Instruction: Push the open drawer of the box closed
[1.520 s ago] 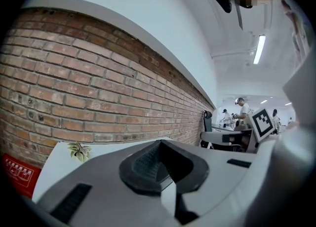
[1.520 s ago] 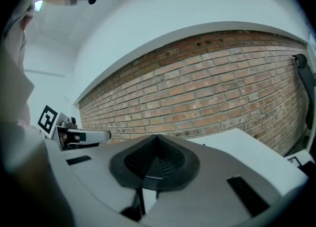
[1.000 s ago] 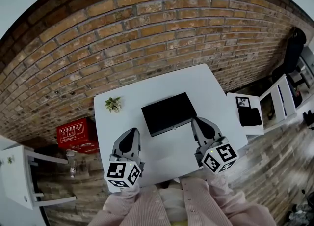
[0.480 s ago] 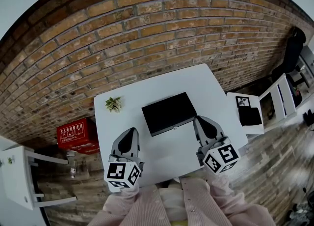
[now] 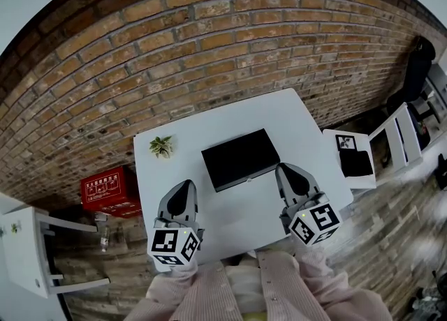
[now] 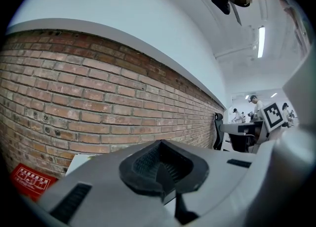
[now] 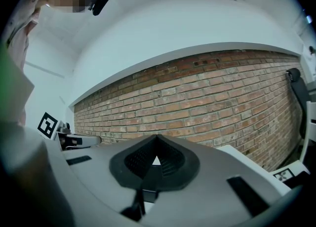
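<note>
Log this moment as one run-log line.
black box: mid-table | left gripper: shut, empty | right gripper: shut, empty, beside box | plant: left of box

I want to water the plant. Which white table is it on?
The big middle table, the one with the black box. The plant stands near its far left corner. The small table at right has no plant.

A small green potted plant (image 5: 161,146) stands near the far left corner of the white rectangular table (image 5: 293,114); a red rectangular box (image 5: 108,190) lies below the brown brick wall (image 5: 209,47); a square black-and-white marker card (image 5: 345,143) rests on a white side stand (image 5: 334,173).
</note>
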A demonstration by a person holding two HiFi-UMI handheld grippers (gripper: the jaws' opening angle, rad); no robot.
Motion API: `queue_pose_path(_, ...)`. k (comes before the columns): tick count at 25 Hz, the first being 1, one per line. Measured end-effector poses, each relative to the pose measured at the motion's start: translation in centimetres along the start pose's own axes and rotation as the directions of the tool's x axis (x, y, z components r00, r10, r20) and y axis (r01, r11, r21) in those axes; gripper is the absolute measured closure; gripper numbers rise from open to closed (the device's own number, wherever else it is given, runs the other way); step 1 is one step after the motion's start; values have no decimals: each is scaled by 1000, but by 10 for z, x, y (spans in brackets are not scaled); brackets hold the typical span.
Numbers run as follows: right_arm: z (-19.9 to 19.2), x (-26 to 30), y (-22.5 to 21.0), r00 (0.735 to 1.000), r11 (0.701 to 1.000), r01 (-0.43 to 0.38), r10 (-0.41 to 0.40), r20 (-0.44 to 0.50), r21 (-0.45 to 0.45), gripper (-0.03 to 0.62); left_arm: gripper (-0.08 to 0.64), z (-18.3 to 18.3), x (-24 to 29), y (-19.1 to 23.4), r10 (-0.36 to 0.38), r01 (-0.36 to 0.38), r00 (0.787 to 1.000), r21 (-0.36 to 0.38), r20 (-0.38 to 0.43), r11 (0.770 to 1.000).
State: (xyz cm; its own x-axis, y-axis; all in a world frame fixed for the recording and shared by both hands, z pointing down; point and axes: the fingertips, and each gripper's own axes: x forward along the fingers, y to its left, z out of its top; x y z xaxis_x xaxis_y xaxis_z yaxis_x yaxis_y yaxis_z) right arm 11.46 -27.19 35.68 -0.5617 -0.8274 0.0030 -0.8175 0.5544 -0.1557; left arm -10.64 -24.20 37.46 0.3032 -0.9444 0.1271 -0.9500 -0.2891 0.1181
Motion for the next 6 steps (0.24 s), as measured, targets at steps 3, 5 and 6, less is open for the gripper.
queue_pose_path(3,0,0,0,1000,1000,-1,1,-2,0,589,565,-1,0,1,3,-3,1000,1,-5,1000)
queue_pose_path(5,0,0,0,1000,1000,-1,1,-2,0,589,565,-1,0,1,4,-4,1000,1,-7,1000)
queue_pose_path(6,0,1,0,1000,1000,-2,2,-2,-1,589,565,-2,0,1,4,-4,1000,2,-8,1000)
